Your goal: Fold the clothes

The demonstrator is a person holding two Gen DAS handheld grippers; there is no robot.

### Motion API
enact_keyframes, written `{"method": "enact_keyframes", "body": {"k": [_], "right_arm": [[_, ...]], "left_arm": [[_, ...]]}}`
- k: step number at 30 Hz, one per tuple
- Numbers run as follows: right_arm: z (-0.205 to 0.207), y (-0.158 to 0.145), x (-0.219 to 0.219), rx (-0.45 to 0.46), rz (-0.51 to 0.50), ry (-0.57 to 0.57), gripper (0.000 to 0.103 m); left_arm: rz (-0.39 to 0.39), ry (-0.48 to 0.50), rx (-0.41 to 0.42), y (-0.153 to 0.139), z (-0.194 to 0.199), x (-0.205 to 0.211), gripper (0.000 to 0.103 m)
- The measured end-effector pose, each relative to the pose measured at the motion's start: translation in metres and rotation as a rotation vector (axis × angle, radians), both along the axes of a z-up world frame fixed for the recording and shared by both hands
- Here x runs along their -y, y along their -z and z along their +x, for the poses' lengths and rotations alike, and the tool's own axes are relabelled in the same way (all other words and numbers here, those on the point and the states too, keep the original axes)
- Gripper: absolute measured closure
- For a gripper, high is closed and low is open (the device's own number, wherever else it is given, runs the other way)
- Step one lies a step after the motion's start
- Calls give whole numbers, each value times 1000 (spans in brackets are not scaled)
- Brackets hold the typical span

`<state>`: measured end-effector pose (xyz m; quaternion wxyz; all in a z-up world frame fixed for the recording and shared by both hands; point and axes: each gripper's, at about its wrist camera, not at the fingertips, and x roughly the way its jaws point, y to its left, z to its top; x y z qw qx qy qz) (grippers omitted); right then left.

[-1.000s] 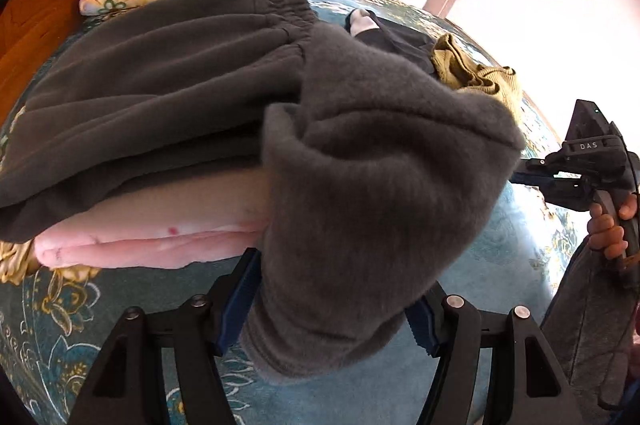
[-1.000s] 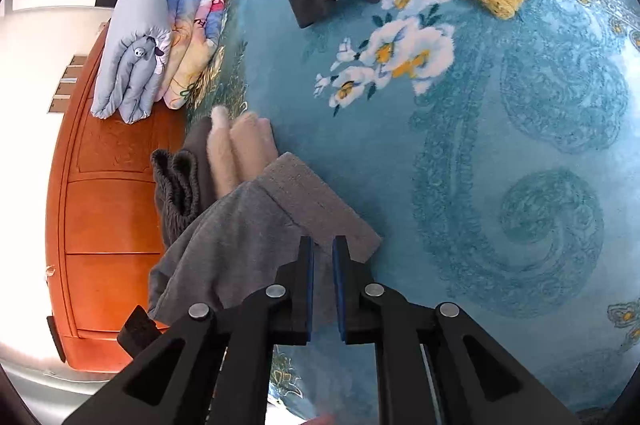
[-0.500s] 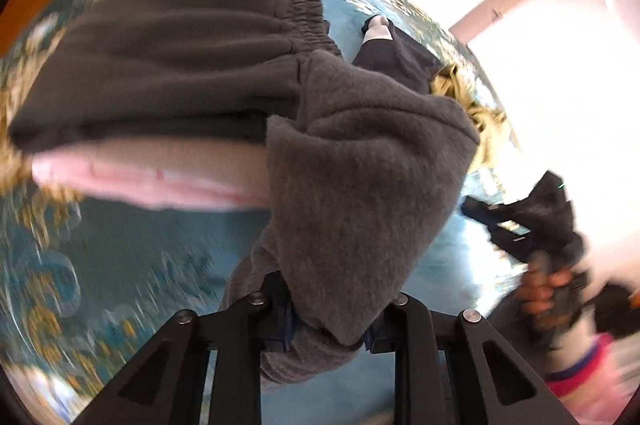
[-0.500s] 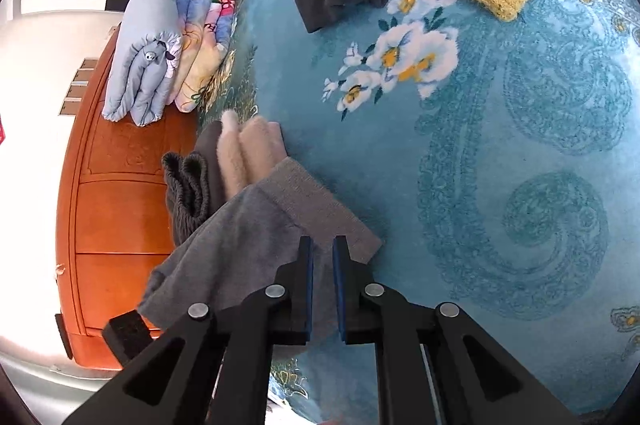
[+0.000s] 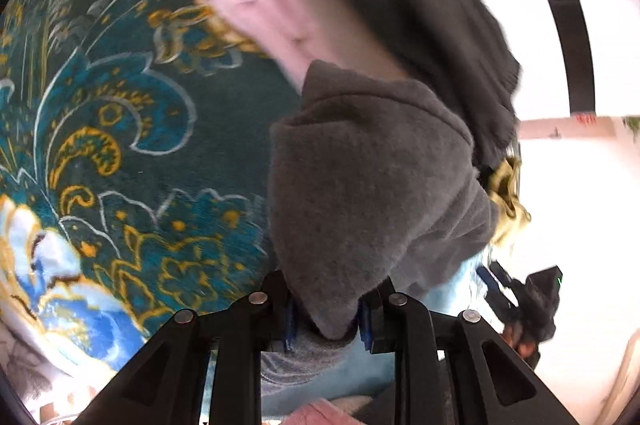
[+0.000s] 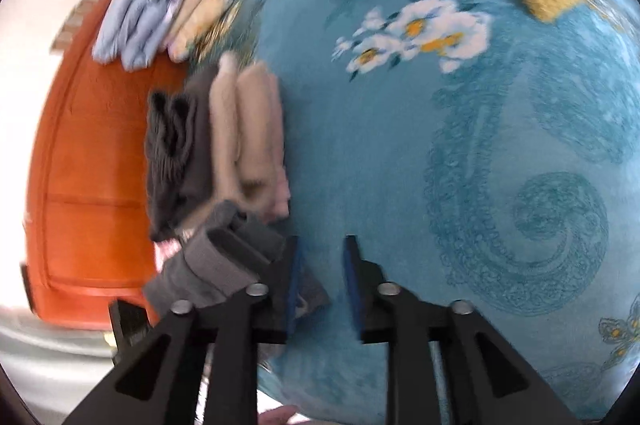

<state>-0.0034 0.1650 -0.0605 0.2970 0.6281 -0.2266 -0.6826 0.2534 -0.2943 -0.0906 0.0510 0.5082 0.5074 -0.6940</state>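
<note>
In the left wrist view, the left gripper (image 5: 326,317) pinches a fold of the grey fleece pants (image 5: 372,185), which hang over the blue flowery blanket (image 5: 132,129).

In the right wrist view, the right gripper (image 6: 322,285) is spread apart and empty. The grey cloth (image 6: 224,257) lies just left of it.

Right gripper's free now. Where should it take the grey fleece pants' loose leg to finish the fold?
Probably at the ribbed cuff, the flat, firm band at the loose end of the grey fleece pants. It lies just left of the open right gripper, so come in from the right, low over the blue bedspread, one finger under the cuff edge. The left gripper already pinches the other fold.
</note>
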Motion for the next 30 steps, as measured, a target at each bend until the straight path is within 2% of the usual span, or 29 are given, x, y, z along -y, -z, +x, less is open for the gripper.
{"method": "enact_keyframes", "body": {"k": [1, 3, 5, 7, 12, 14, 16, 26, 30], "right_arm": [[3, -3, 9, -15, 0, -38, 72], [8, -6, 29, -41, -27, -117, 61], [12, -5, 48, -66, -35, -183, 33], [15, -2, 66, -81, -31, -234, 23], [20, 18, 116, -82, 14, -388, 22], [19, 31, 128, -66, 40, -414, 22], [15, 42, 132, -42, 44, -410, 22], [-4, 86, 142, 75, 7, -351, 22], [-3, 97, 139, 110, -25, -314, 23]], "left_arm": [[8, -7, 0, 5, 0, 3, 78], [14, -13, 0, 13, -1, 9, 78], [19, -10, -1, 20, -2, 13, 77], [33, -14, -3, 26, -1, 18, 77], [75, 5, -24, 40, 1, 27, 73], [67, 27, -25, 43, 1, 30, 59], [48, 39, -6, 47, 1, 32, 49], [77, -1, 19, 61, 11, 37, 46], [65, -25, 25, 60, 14, 35, 46]]}}
